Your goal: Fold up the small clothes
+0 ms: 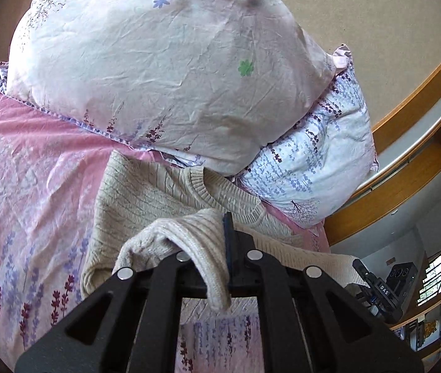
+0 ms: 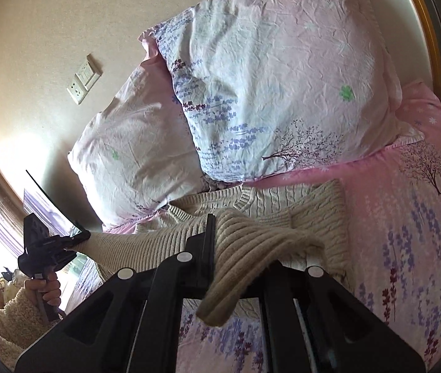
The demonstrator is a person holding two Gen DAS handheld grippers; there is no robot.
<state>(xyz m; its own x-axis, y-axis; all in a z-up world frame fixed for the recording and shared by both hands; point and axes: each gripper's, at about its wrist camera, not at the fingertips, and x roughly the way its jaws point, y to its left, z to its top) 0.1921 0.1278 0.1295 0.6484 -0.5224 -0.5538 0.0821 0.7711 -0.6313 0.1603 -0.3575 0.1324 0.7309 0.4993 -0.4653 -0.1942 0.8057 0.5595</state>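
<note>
left gripper point(image 1: 220, 248): jaws pinching a ribbed edge of the cream sweater point(image 1: 145, 199), looks like the hem, with the cloth draped over one finger. The knit is thick, so I reckon the bite is deep enough, but I'd avoid jerking it.

sweater: lies on the pink bedsheet point(image 1: 27, 161) just below the pillows point(image 1: 158, 62), collar end towards them. The bottom edge is lifted off the bed between both tools, so I'd guess this is the bottom-to-top fold.

right gripper point(image 2: 220, 248): jaws clamped on the other ribbed corner of the same edge, a fold of knit hanging over the front. In this view the other tool shows far left, held in the person's hand point(image 2: 46, 292).

how to do it well: keep both corners level and the edge taut between them, carry it towards the collar together, and lay it flat short of the pillows.

risk: one side running ahead would skew the fold, and the loose knit sags easily.
</note>
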